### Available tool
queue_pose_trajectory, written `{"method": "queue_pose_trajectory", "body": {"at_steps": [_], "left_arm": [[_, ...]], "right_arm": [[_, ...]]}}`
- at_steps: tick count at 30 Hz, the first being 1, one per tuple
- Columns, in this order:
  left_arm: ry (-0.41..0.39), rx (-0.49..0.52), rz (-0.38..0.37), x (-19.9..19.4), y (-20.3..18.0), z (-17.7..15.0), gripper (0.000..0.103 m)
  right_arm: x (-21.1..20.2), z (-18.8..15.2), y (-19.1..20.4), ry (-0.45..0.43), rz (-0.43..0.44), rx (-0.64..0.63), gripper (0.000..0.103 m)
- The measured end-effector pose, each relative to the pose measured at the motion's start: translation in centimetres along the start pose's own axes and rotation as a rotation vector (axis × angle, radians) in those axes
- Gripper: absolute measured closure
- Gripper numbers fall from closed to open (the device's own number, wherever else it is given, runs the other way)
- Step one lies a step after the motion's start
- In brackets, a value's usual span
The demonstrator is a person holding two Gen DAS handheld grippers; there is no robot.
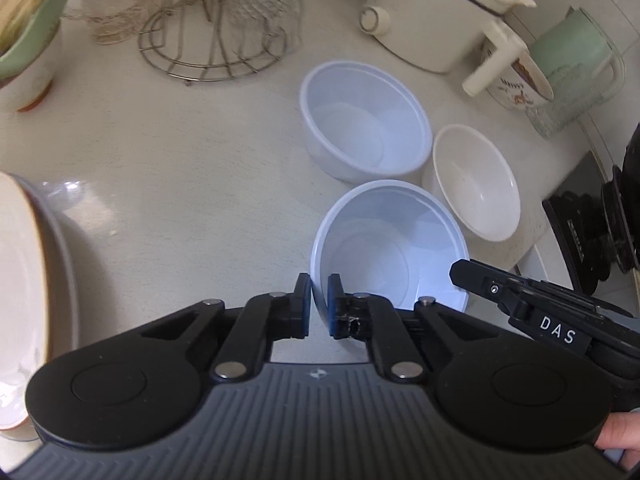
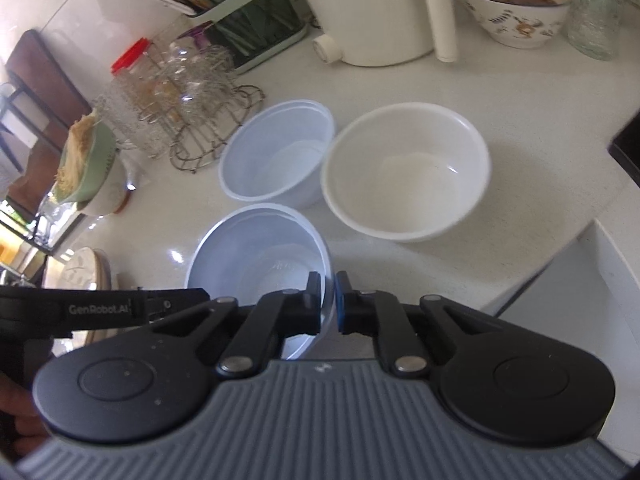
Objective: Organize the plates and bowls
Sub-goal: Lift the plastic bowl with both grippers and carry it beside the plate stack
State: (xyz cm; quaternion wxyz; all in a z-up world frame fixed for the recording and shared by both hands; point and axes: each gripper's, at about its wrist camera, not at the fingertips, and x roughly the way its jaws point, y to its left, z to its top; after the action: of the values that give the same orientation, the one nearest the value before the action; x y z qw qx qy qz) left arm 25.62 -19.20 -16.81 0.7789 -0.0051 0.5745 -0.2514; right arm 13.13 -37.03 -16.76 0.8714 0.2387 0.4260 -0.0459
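**Both claws pinch the near bowl's rim**

Your left claw (image 1: 319,306) is clamped on the left rim of the near pale-blue bowl (image 1: 390,248), smooth glossy plastic, round, tilted. Your right claw (image 2: 328,304) is clamped on the same bowl's right rim (image 2: 260,256). It sits on the speckled off-white tabletop (image 1: 180,160), close to you. Just behind it stands a second pale-blue bowl (image 1: 364,124), and beside that a white bowl (image 1: 476,182), matte and rounder; the three nearly touch. Stacked plates (image 1: 24,288) with a brown edge lie at far left. Behind: a wire rack (image 1: 212,44) with clear glasses, a cream appliance (image 1: 432,12), a patterned ceramic bowl (image 2: 516,8), and a green utensil holder (image 2: 248,20).
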Motion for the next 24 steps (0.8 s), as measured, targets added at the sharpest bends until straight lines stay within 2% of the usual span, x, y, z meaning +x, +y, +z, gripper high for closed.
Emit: {"method": "queue_pose_trajectory", "body": {"at_steps": [3, 11, 20, 24], "left_arm": [[-0.022, -0.038, 0.008, -1.4, 1.3, 0.0, 0.093], [-0.083, -0.218, 0.040, -5.0, 5.8, -0.3, 0.093], [-0.119, -0.292, 0.109, -5.3, 8.8, -1.0, 0.093], [-0.118, -0.302, 0.113, -4.6, 9.3, -1.2, 0.093]], "right_arm": [[0.2, 0.5, 1.1, 0.006, 0.038, -0.028, 0.093], [2.0, 2.0, 5.9, 0.031, 0.110, -0.131, 0.093], [5.0, 2.1, 9.3, 0.116, 0.142, -0.239, 0.093], [6.1, 2.1, 9.7, 0.135, 0.131, -0.276, 0.093]]}}
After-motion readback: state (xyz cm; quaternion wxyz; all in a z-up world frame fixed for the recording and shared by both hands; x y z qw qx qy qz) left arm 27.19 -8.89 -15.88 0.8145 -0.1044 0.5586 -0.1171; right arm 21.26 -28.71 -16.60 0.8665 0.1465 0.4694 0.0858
